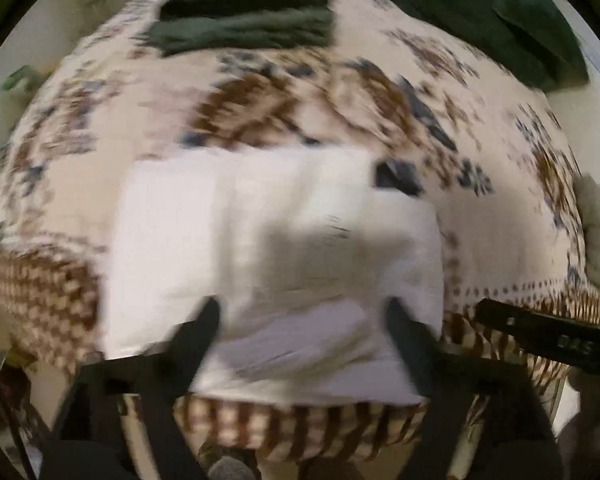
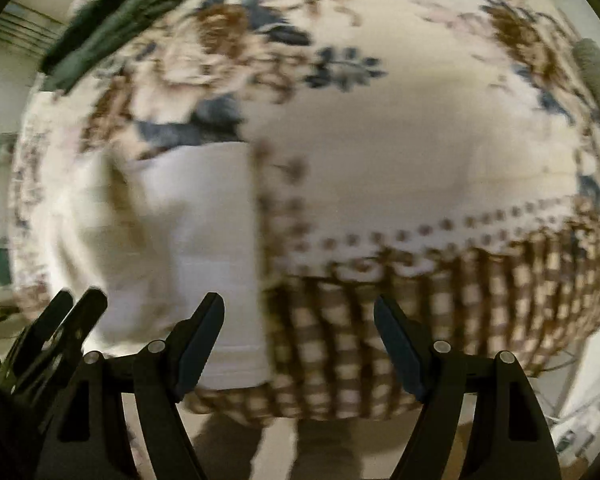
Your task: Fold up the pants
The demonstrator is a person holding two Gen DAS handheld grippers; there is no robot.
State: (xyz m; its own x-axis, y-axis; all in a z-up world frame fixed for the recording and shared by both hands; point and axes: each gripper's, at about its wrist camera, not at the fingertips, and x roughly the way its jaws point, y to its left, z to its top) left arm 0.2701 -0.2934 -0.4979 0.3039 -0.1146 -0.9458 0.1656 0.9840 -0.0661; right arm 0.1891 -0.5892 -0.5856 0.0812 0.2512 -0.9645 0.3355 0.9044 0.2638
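The white pants (image 1: 276, 248) lie folded into a rectangle on the flowered tablecloth (image 1: 100, 184), close to the table's front edge. A small dark tag (image 1: 396, 178) shows at their far right corner. My left gripper (image 1: 304, 320) hovers over the near part of the pants, jaws wide open, nothing between them. In the right wrist view the pants (image 2: 180, 240) lie to the left. My right gripper (image 2: 300, 320) is open and empty over the checked cloth border (image 2: 340, 352), just right of the pants. Both views are blurred.
Folded dark green garments (image 1: 244, 16) lie at the back of the table, and a loose dark green heap (image 1: 500, 12) sits at the back right. A pale grey soft thing (image 1: 596, 232) is at the right edge. Floor shows below the table's front edge (image 2: 280, 452).
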